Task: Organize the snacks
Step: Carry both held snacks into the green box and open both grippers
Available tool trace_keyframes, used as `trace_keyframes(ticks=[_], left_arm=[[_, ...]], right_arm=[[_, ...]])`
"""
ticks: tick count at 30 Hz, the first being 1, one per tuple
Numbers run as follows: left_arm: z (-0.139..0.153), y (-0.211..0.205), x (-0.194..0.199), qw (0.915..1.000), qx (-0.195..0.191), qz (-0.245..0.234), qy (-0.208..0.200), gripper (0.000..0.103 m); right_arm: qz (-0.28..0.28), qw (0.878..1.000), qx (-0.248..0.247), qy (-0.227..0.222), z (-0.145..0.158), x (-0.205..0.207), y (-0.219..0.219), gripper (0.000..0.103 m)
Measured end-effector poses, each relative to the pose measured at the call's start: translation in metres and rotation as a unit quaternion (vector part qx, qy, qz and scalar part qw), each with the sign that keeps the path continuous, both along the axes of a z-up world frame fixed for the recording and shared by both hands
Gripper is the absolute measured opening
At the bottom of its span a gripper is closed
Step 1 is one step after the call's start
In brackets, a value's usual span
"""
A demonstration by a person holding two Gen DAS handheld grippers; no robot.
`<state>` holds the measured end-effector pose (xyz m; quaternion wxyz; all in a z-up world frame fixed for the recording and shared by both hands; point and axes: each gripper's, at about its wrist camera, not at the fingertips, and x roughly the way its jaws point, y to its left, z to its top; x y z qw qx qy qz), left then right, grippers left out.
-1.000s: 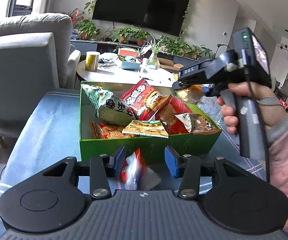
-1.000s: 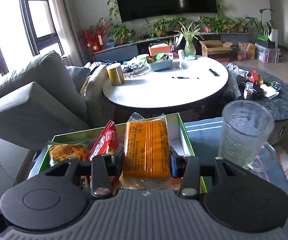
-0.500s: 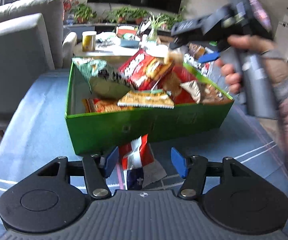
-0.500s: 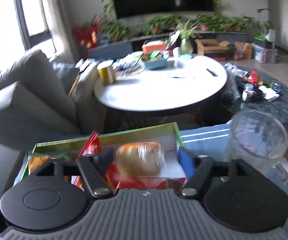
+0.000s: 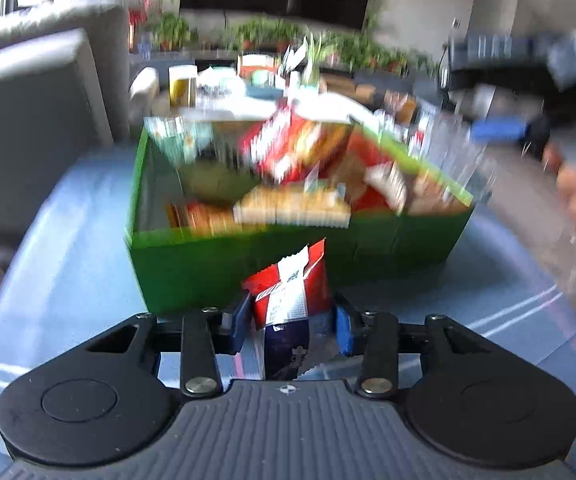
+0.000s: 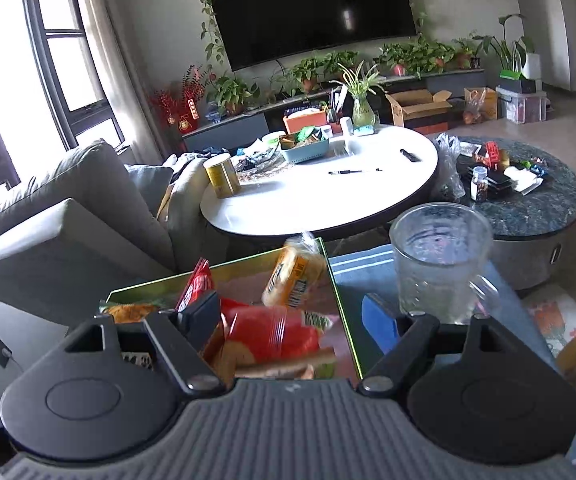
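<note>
A green box (image 5: 288, 264) full of snack packets stands on the blue cloth; it also shows in the right wrist view (image 6: 338, 292). My left gripper (image 5: 290, 322) is shut on a red, white and navy snack packet (image 5: 288, 300) just in front of the box's near wall. My right gripper (image 6: 288, 316) is open and empty above the box's right end. An orange bread packet (image 6: 294, 280) lies tilted in the box's far right corner, over a red packet (image 6: 271, 334). The right gripper appears blurred in the left wrist view (image 5: 500, 128).
A clear glass mug (image 6: 442, 264) stands on the blue cloth right of the box. A grey sofa (image 6: 67, 216) is on the left. A white round table (image 6: 328, 188) and a dark round table (image 6: 528, 204) stand behind the box.
My right gripper opened and let go of the orange bread packet, which dropped into the box. My left gripper closed on the red, white and navy packet.
</note>
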<state>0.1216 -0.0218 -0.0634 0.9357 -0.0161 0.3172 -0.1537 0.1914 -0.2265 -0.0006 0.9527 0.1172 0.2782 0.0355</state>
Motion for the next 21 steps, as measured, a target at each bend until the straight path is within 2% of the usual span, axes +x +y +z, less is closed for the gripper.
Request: trace_keyframes(ticks=[3, 6, 10, 13, 15, 16, 21], left_arm=[[0.031, 0.009, -0.011, 0.9988, -0.005, 0.006, -0.049, 0.039], [0.05, 0.012, 0.002, 0.9969, 0.007, 0.017, -0.077, 0.04], [0.044, 0.017, 0.047, 0.9964, 0.007, 0.046, -0.07, 0.041], [0.033, 0.021, 0.065, 0.9944, 0.035, 0.08, -0.059, 0.048], [0.032, 0.025, 0.055, 0.9951, 0.017, 0.076, -0.06, 0.061], [0.031, 0.028, 0.049, 0.9955, 0.006, 0.072, -0.061, 0.063], [0.033, 0.027, 0.017, 0.9957, 0.009, 0.065, -0.066, 0.065]], right_arm=[[0.011, 1.0, 0.002, -0.008, 0.003, -0.012, -0.001, 0.093], [0.018, 1.0, 0.006, -0.016, 0.006, -0.024, 0.001, 0.093], [0.035, 0.999, 0.006, -0.017, 0.006, -0.041, 0.006, 0.093], [0.045, 0.999, 0.001, -0.017, 0.003, -0.059, 0.007, 0.092], [0.051, 0.999, -0.004, -0.017, 0.001, -0.068, 0.006, 0.093], [0.053, 0.998, -0.007, -0.016, 0.0, -0.073, 0.005, 0.093], [0.05, 0.999, -0.018, 0.006, -0.014, -0.08, 0.004, 0.093]])
